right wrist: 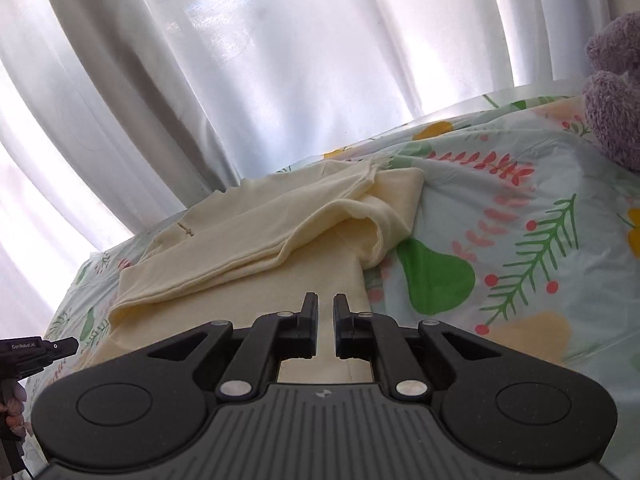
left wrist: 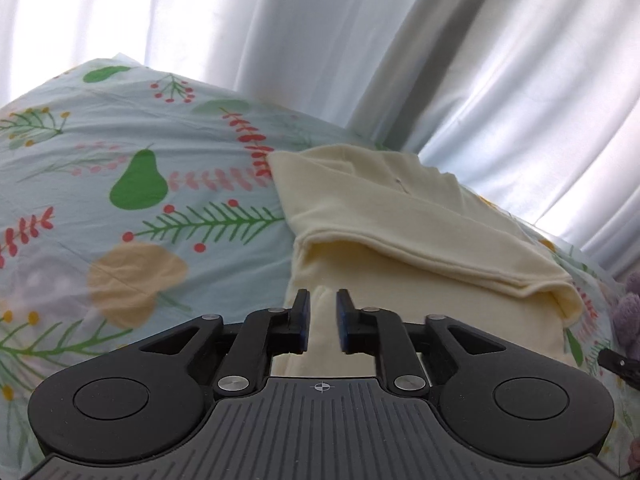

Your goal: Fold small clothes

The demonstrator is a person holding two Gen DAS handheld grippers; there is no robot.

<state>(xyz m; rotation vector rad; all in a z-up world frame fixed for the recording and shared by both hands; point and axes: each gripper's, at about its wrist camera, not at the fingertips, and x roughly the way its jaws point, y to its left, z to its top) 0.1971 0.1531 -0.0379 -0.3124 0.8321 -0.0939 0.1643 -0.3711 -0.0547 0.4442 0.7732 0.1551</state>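
A pale yellow small garment [left wrist: 404, 220] lies on a floral bedsheet [left wrist: 120, 208], with one part folded across its top. It also shows in the right wrist view [right wrist: 248, 232]. My left gripper [left wrist: 323, 300] sits over the garment's near end, its jaws a narrow gap apart with nothing between them. My right gripper [right wrist: 325, 304] sits over the near end from the other side, jaws also a narrow gap apart and empty. The left gripper's body [right wrist: 36, 350] shows at the left edge of the right wrist view.
White curtains [left wrist: 360, 40] hang behind the bed. A purple plush toy [right wrist: 616, 92] sits on the sheet at the far right, also seen in the left wrist view [left wrist: 630, 312]. The bed's far edge runs just behind the garment.
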